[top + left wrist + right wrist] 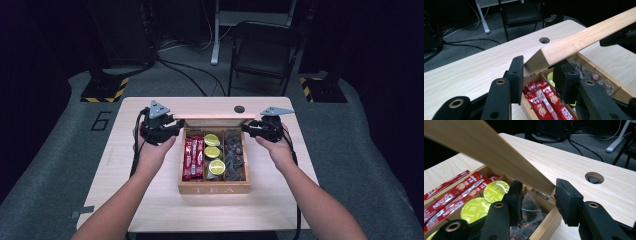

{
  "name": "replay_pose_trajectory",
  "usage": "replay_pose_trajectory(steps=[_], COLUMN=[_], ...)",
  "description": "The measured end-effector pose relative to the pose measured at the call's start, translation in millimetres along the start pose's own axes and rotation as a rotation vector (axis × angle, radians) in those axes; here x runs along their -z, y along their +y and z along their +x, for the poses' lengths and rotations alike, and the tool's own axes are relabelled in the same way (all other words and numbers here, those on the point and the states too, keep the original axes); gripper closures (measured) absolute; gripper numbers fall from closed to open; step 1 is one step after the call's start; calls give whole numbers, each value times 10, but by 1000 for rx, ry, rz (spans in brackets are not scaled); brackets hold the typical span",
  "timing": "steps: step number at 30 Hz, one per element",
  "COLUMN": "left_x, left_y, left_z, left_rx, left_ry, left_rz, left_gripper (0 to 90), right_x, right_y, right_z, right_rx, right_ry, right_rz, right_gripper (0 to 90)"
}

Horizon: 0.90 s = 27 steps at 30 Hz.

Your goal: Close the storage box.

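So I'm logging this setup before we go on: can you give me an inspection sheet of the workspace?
Surface: light wooden table with a round hole near the far edge.
Job's things: wooden tea box, its hinged lid partly raised; inside, red sachets, yellow-green capsules, dark wrapped tea bags.
Clutter: nothing seen.
Grippers: left gripper straddles the lid's left end; right gripper straddles its right end; whether the pads press cannot be told.
Cables: one trails from each gripper along the forearms; more lie on the floor behind the table.
Surroundings: folding chair, grey floor, hazard-striped stand bases.
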<state>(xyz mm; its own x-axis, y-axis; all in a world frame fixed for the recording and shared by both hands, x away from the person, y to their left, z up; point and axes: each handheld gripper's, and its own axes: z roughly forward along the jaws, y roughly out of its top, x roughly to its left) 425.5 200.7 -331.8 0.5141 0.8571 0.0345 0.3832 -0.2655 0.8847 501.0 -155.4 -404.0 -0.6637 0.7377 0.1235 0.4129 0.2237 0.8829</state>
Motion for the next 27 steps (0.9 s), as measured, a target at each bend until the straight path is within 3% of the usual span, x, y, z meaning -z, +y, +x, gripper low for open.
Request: replay_pose_trajectory(steps=[9,17,23,27], left_x=[66,120,153,178], left_y=[-186,-344,-497,-608], left_z=[-72,-127,-156,-187], left_rx=[-18,-16,-5,-20], left_ry=[-13,-32,-47,-53], left_rz=[-10,-1,-9,-9], left_gripper=[600,593,596,599], right_x=[197,361,478,583], right_y=[-92,-195,-253,-293], right_z=[144,327,439,499], right_rx=[16,89,97,121], right_ry=[18,-2,13,14], right_rz=[-11,-37,-47,-66], right_gripper=[564,525,504,489])
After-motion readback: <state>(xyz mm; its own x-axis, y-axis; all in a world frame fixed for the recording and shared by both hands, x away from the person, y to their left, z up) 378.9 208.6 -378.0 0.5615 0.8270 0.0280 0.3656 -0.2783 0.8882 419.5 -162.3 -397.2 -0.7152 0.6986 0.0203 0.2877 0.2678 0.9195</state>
